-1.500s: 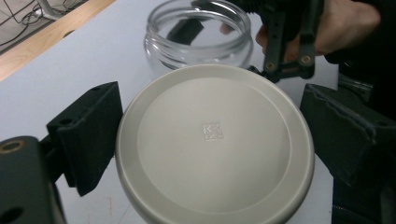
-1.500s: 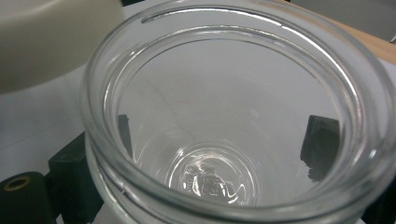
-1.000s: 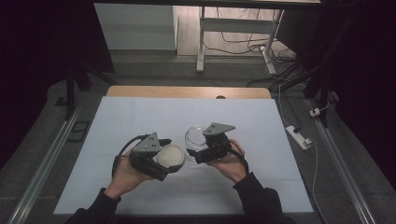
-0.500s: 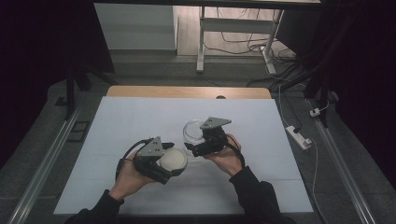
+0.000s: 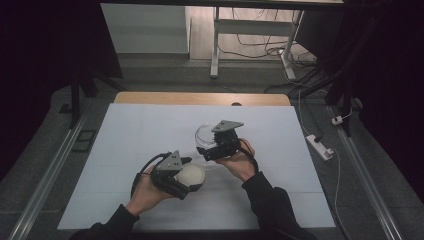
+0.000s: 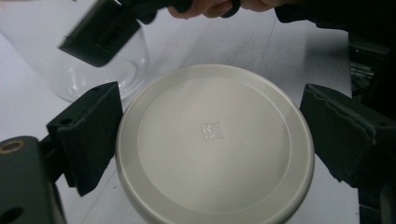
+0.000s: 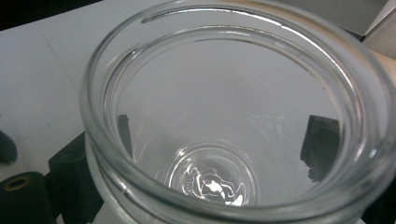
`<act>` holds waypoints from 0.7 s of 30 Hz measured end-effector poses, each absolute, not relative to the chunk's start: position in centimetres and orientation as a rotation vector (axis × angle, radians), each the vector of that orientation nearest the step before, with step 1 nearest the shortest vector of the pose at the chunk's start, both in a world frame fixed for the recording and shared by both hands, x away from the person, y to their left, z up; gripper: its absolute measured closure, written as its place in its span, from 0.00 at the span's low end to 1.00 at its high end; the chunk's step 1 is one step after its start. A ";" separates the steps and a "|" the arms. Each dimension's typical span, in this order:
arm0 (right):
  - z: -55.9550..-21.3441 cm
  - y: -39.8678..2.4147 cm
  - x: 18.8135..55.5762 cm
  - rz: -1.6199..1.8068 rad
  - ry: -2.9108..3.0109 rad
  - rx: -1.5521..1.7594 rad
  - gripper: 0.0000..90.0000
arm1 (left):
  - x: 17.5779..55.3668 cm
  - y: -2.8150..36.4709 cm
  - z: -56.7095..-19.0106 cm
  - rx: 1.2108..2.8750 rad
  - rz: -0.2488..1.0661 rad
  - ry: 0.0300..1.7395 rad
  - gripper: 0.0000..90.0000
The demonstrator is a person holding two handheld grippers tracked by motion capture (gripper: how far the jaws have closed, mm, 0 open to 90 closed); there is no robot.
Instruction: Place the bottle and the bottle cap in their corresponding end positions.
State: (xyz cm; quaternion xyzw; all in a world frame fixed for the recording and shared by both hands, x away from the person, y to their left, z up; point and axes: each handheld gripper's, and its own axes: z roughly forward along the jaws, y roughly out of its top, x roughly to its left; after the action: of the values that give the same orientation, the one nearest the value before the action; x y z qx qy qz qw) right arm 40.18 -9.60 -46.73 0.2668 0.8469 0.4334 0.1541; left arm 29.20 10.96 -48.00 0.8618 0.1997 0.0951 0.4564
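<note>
A clear glass jar (image 7: 224,116) looks smooth and glossy, with bright highlights along its thick rim and on its base. A cream-white lid (image 6: 215,144) looks like smooth plastic with a soft satin sheen and a small embossed mark at its centre. The left gripper (image 5: 182,175) and right gripper (image 5: 207,150) have matt black jaw pads, slightly rough at the edges, like dense rubber or foam. The right gripper carries a flat matt grey plate. The table (image 5: 130,135) has a matt, pale, paper-like cover; bare light wood shows along its far edge.
</note>
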 end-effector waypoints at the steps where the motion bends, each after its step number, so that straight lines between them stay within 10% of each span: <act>1: -46.8 -9.5 40.3 1.238 2.426 0.769 0.07 | 29.2 11.0 -48.0 2.125 0.234 0.492 0.10; 21: -47.8 -8.5 43.4 1.208 2.403 0.806 0.07 | 30.6 8.1 -51.7 2.171 0.248 0.458 0.10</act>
State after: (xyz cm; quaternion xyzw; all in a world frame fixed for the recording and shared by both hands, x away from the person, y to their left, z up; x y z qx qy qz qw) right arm 43.41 -8.47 -47.78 0.2830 0.8441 0.4241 0.1662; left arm 30.59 8.06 -51.73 0.8738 0.1844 0.0996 0.4388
